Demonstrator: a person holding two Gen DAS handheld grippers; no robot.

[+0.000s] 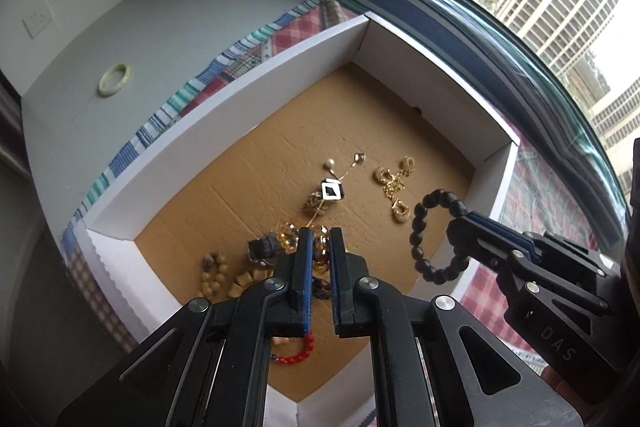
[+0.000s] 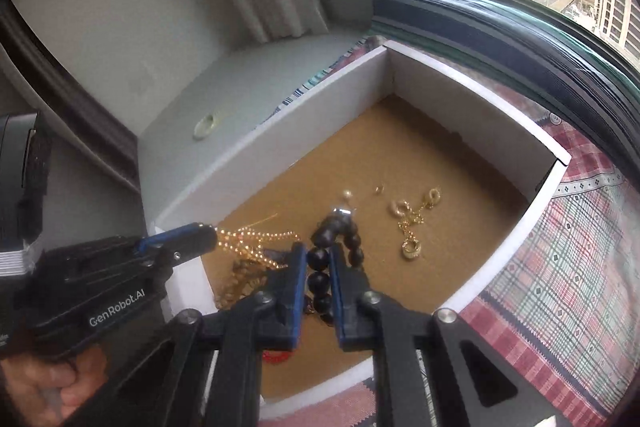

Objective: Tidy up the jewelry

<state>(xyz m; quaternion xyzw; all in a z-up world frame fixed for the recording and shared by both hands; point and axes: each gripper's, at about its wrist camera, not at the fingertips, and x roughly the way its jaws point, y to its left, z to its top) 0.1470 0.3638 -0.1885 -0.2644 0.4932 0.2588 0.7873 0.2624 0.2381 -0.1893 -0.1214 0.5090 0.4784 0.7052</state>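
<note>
Fingers of the right gripper [image 2: 318, 259] are clamped on a black bead bracelet [image 1: 424, 227] above the white box [image 1: 224, 115]. Left gripper [image 1: 320, 239] fingers pinch a gold bead chain [image 2: 256, 239] over the box's near corner.

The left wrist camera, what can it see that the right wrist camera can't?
Only the left wrist view shows the red bead string and the tan wooden beads plainly, and the whole black bead bracelet hanging from the right gripper.

Only the right wrist view shows the left gripper from the side, pinching the gold bead chain.

Both show the white box, the gold chain with rings, the pearl and the pale ring outside.
</note>
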